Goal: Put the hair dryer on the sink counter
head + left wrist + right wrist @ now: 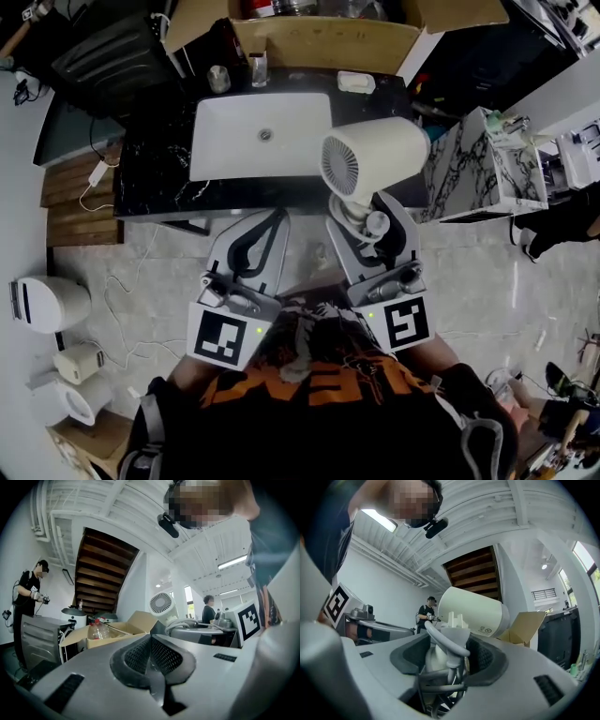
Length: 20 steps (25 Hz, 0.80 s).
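The cream hair dryer hangs in the air over the front right edge of the black marble sink counter, its grille facing me. My right gripper is shut on its handle, with the coiled cord and plug bundled between the jaws. The right gripper view shows the hair dryer body above my right gripper. My left gripper is shut and holds nothing, just in front of the counter edge. In the left gripper view my left gripper has its pads together, and the hair dryer shows beyond.
A white basin is set in the counter, with a faucet, a cup and a soap dish behind it. An open cardboard box stands at the back. A marble-patterned cabinet is at the right. Cables and white appliances lie on the floor at left.
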{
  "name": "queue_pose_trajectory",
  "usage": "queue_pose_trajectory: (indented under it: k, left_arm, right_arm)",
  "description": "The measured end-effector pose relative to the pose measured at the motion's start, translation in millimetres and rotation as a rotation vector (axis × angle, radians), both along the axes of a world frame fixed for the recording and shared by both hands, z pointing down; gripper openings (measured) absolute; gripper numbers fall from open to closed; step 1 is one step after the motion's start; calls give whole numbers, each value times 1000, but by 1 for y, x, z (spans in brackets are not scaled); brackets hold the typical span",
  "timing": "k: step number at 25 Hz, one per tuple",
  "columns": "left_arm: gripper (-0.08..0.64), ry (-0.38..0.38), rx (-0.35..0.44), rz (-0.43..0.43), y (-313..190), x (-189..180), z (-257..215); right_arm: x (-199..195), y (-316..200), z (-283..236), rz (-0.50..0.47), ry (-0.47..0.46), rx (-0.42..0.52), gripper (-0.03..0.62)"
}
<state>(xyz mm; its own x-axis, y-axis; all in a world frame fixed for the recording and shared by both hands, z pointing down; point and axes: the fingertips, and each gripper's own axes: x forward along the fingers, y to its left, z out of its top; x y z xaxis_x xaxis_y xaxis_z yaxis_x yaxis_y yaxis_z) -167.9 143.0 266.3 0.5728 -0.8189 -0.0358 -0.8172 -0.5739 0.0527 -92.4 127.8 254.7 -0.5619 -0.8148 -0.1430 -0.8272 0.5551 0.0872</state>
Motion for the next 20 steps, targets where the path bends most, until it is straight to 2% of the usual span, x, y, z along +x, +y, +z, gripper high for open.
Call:
queue_pose_trajectory:
  k: [2, 8, 14, 20]
  left_arm:
    - [21, -8, -3, -2, -27, 19, -2]
    - [21, -18, -8, -19, -102, 65, 0]
    - [21, -31, -28, -24, -145, 102, 9]
    - [21, -35, -45, -23, -170, 118, 17]
  right_arm:
    - [17, -28, 0, -15, 12, -2, 252]
    - [55, -105, -3, -35, -33, -6, 252]
    - [89, -150, 14, -41, -40, -41, 252]
    - [106, -174, 22, -37, -41, -57, 252]
